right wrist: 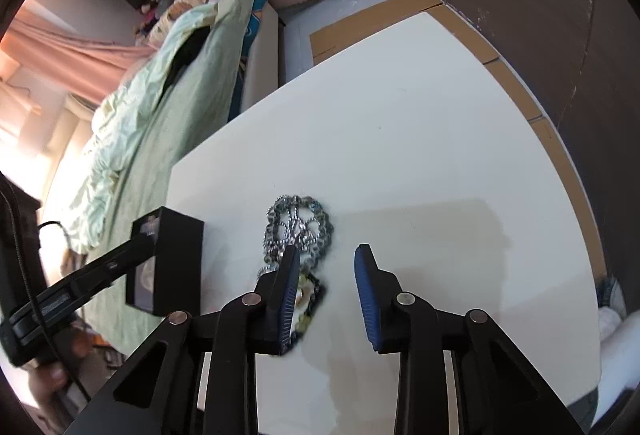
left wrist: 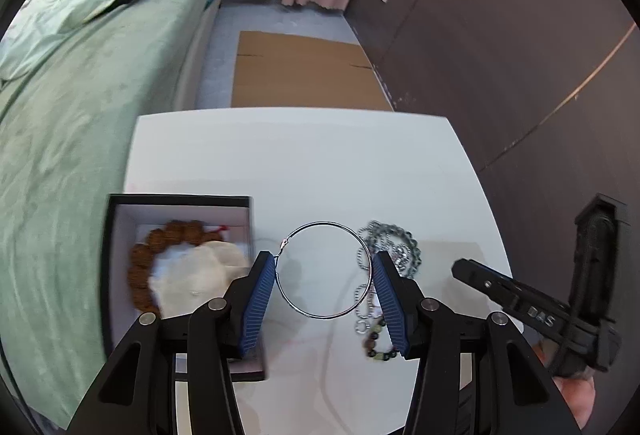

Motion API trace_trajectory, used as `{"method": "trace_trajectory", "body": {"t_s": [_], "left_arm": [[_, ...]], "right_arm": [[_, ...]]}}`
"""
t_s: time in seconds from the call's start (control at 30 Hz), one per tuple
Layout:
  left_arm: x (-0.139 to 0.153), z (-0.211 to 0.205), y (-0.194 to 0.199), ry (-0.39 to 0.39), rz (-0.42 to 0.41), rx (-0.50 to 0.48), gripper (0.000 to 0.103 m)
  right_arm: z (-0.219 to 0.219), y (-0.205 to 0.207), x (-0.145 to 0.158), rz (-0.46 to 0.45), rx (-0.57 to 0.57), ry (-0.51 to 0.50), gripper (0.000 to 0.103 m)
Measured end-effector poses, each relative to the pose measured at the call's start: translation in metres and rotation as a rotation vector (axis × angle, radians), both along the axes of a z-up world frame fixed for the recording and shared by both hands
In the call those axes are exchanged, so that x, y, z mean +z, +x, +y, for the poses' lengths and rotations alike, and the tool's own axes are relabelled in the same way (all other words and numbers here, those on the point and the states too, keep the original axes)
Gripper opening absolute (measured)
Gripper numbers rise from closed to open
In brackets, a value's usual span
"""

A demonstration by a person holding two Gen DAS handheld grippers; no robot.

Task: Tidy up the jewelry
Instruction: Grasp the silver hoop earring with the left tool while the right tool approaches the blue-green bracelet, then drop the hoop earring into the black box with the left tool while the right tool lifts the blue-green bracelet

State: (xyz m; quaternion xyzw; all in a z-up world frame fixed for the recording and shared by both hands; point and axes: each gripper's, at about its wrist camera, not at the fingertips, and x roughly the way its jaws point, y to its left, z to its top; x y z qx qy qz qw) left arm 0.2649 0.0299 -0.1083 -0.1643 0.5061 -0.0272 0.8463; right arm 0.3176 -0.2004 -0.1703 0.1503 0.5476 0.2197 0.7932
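In the left wrist view a thin silver hoop [left wrist: 322, 269] sits between the blue pads of my left gripper [left wrist: 323, 262], touching both; the jaws are wide apart. A black jewelry box [left wrist: 120, 211] at left holds a brown bead bracelet [left wrist: 140, 267] and a cream pouch [left wrist: 200, 275]. A pile of silver chains [left wrist: 394, 245] and a dark bead bracelet [left wrist: 378, 345] lie right of the hoop. My right gripper [right wrist: 326, 259] is open and empty, its left pad over the chains [right wrist: 298, 225]. The box [right wrist: 168, 259] shows at left.
The white table [left wrist: 300, 163] has its far edge near flat cardboard [left wrist: 300, 71] on the floor. A bed with green bedding [left wrist: 80, 95] runs along the left. A dark wall [left wrist: 520, 55] stands at right. The right gripper's body [left wrist: 560, 307] shows at the right edge.
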Motion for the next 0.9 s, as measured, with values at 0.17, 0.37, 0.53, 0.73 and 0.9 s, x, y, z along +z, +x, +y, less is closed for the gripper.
{"method": "trace_trajectory", "body": {"t_s": [0.17, 0.37, 0.53, 0.73, 0.9], "left_arm": [[0.006, 0.023, -0.006, -0.003, -0.010, 0.034, 0.052], [0.004, 0.048, -0.014, -0.007, -0.005, 0.070, 0.052], [-0.002, 0.061, -0.018, -0.016, 0.010, 0.091, 0.052], [-0.011, 0.071, -0.022, -0.026, 0.023, 0.106, 0.052], [-0.019, 0.078, -0.024, -0.096, 0.051, 0.108, 0.055]], "right_arm": [[0.018, 0.013, -0.005, 0.003, 0.033, -0.051, 0.029], [0.039, 0.028, -0.012, 0.002, 0.060, -0.160, 0.022], [0.051, 0.030, -0.017, -0.013, 0.088, -0.251, 0.015], [0.044, 0.024, -0.005, -0.053, 0.055, -0.242, 0.010], [0.037, 0.011, 0.022, -0.091, 0.057, -0.173, 0.010]]}}
